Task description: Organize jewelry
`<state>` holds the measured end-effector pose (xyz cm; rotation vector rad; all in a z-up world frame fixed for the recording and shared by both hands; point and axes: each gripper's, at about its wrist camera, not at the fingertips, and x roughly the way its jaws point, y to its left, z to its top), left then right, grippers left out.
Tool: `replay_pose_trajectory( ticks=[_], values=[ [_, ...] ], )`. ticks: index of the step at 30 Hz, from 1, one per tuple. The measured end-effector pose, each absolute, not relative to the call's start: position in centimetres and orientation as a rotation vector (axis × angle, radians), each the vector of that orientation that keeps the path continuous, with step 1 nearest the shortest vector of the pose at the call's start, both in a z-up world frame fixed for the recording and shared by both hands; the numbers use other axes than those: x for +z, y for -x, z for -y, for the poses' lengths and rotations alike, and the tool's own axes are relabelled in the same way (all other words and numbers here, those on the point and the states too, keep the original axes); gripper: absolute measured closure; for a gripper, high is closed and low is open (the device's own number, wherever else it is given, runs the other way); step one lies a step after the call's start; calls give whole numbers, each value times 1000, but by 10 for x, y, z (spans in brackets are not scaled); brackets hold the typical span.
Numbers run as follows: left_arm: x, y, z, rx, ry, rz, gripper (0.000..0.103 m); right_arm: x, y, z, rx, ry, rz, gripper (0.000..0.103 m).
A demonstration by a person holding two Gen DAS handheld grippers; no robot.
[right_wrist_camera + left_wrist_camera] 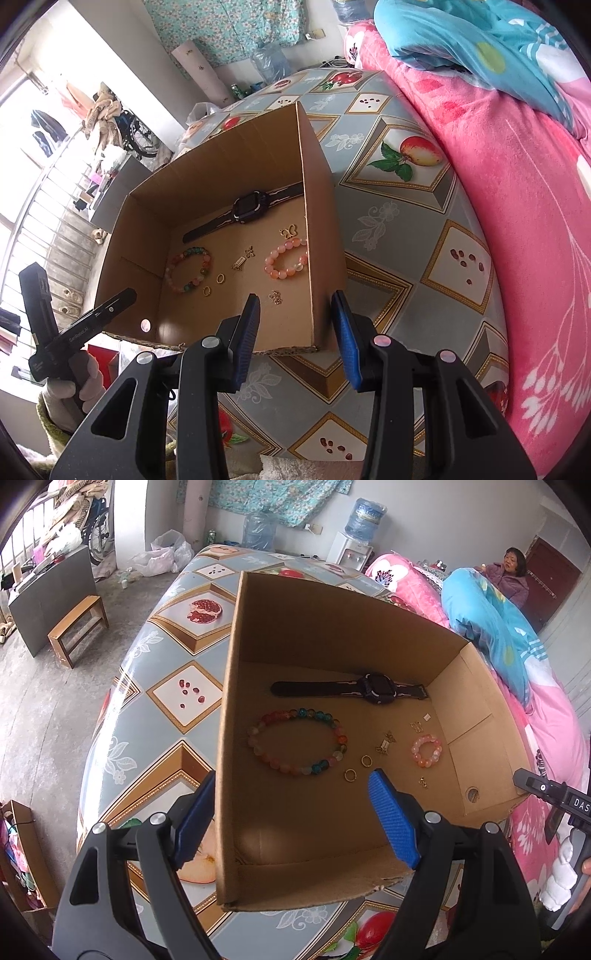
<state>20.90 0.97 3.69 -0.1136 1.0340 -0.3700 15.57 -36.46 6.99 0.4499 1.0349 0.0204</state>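
Left gripper is sitting nearest the lens, its blue pads spread wide and straddling the left wall of the cardboard box: one pad outside over the tablecloth, the other inside above the box floor, neither pressing on the wall. Right gripper is doing the same on the box's right wall, jaws partly open, one pad inside, one outside, gripping nothing. A hand in a pale glove is showing low in the right wrist view, holding the other gripper's handle. Jewelry is lying on the box floor. Closest in, two small gold rings are resting near each other, a tiny gold piece just off to the right. Next out, a multicolored bead bracelet is lying flat on the left, a smaller pink bead bracelet on the right close to the right wall, gold chain bits between them. Butterfly charm is lying just beyond the pink one. Farthest in the box, a black watch is stretching along the back wall. The box is standing on a fruit-patterned tablecloth; pink bedding is running alongside. A seated person is showing far back by a door.
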Motion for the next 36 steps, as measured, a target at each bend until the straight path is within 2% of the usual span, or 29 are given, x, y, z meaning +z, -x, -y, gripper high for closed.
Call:
replay_pose_trajectory(
  ticks=[19, 36],
  values=[
    [39, -171, -4, -356, 91, -1047, 26, 67, -133, 378, 44, -467, -1012, 62],
    [37, -166, -10, -396, 116, -985, 26, 65, -111, 374, 25, -466, -976, 62]
  ],
)
